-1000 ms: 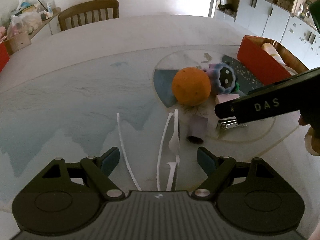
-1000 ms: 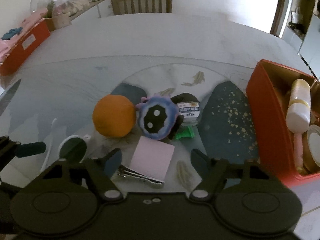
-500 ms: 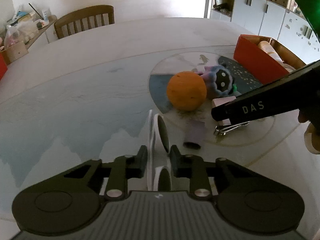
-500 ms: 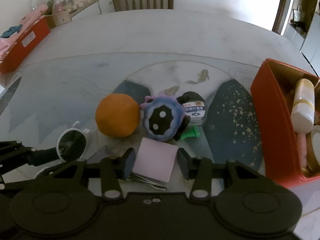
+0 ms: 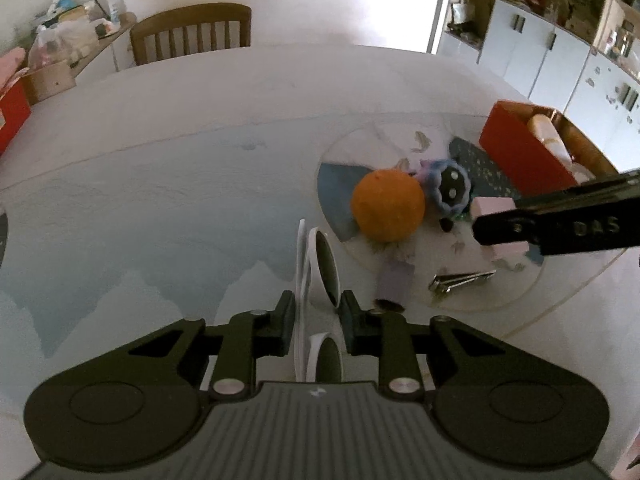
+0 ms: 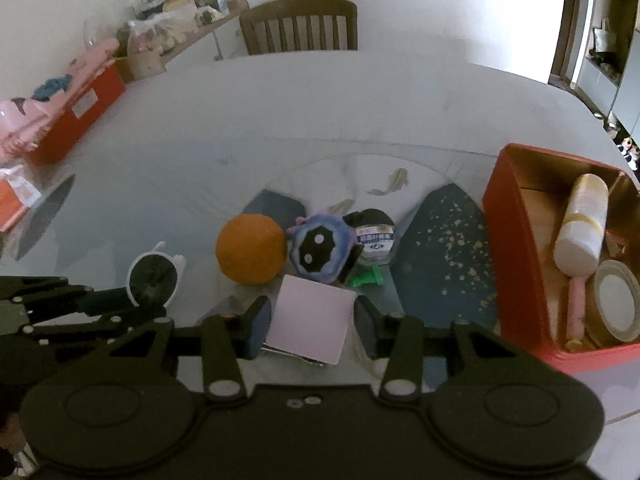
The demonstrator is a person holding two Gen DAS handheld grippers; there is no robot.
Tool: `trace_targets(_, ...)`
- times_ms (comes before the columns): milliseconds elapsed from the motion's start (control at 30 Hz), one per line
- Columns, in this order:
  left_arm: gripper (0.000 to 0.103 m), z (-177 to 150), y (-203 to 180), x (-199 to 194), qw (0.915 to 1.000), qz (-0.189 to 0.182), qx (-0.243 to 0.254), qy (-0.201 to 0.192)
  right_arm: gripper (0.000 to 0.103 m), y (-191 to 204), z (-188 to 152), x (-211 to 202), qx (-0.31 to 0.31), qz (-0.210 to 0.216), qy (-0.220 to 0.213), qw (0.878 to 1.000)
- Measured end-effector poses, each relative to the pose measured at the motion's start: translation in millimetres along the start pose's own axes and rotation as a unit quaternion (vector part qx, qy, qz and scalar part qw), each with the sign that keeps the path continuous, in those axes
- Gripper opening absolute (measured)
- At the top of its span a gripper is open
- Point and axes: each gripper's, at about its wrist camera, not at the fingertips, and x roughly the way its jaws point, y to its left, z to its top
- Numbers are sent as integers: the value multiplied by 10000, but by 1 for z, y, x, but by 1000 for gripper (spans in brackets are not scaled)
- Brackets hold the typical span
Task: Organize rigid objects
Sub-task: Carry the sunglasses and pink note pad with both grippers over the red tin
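Left gripper [image 5: 316, 314]: jaws drawn close together, pinching the white-framed sunglasses [image 5: 320, 264]. The folded glasses stand on edge between the two pads, one dark lens projecting forward beyond the fingertips, the other lying back toward the gripper body. The pads press on the frame from either side. In the right wrist view the same glasses [image 6: 153, 276] show at the near left, held at the tip of the left gripper [image 6: 116, 304].

Right gripper [image 6: 310, 320]: jaws partly closed, clamped on a pink square block [image 6: 310, 320]. Each pad bears on one side edge of the block, whose flat face is turned up toward the camera. In the left wrist view the block [image 5: 498, 226] shows held clear above the table [image 5: 200, 140], at the end of the right gripper [image 5: 496, 228].

Other items on the round mat [image 6: 440, 232], far of the grippers: an orange ball [image 6: 252, 250], touching a blue plush toy [image 6: 318, 252] to its right; a small jar [image 6: 374, 240] just right of the toy; a green piece [image 6: 368, 280] near the jar's foot. A metal nail clipper [image 5: 460, 280] lies flat on the mat, below the held block.

Red box [image 6: 520, 248]: at the right edge of the table, open-topped, containing a cream bottle [image 6: 584, 224] and a roll of tape [image 6: 616, 304].

A wooden chair [image 6: 300, 26] stands at the far side of the table.
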Motion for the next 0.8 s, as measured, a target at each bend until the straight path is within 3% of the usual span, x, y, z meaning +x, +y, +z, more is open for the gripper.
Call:
trace_targets(367, 23, 23, -17, -40, 9996, -136, -211, -159, 45, -28, 3, -52, 111, 241, -311, 9992)
trace_targets(800, 23, 65, -96, -61, 9975, -528, 53, -467, 45, -101, 4, -99, 284, 69, -711, 9970)
